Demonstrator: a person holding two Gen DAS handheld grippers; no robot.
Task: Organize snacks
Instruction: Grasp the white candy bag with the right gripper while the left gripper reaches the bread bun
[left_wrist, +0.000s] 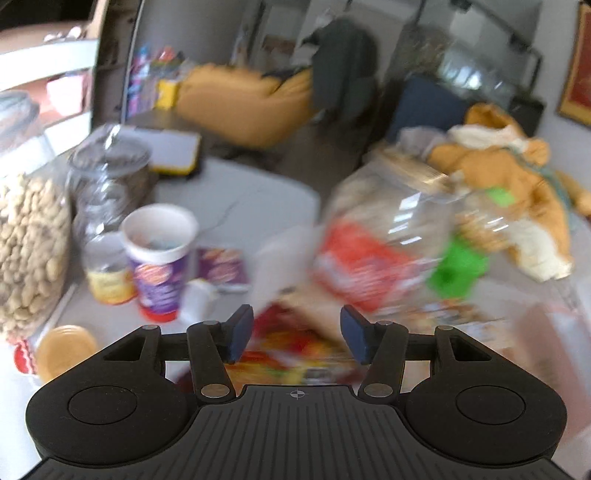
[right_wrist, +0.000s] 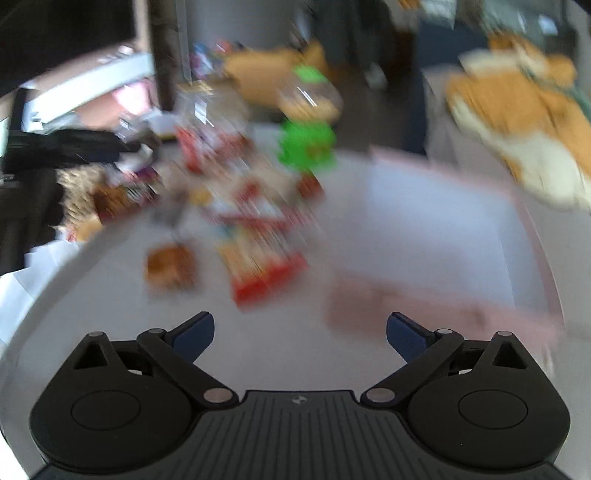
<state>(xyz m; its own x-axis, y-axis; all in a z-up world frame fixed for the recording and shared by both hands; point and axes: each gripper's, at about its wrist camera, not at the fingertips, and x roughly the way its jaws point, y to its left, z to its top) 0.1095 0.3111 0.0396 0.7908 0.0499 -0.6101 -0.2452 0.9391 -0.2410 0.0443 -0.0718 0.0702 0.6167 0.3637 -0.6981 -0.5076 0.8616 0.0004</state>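
Both grippers (left_wrist: 297, 334) (right_wrist: 300, 338) tilt down over the table (right_wrist: 110, 295), jaws apart.

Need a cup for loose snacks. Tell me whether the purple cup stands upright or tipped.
Upright: the purple cup stands on its red base, white rim facing up, beside the peanut jar.

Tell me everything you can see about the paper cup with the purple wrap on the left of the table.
The paper cup stands upright on the white table, left of centre in the left wrist view. It has a white rolled rim, a purple printed body with an orange and yellow logo, and a red base. It is open, with something pale inside, too blurred to name. A small clear bottle with a yellow label stands close against its left side.
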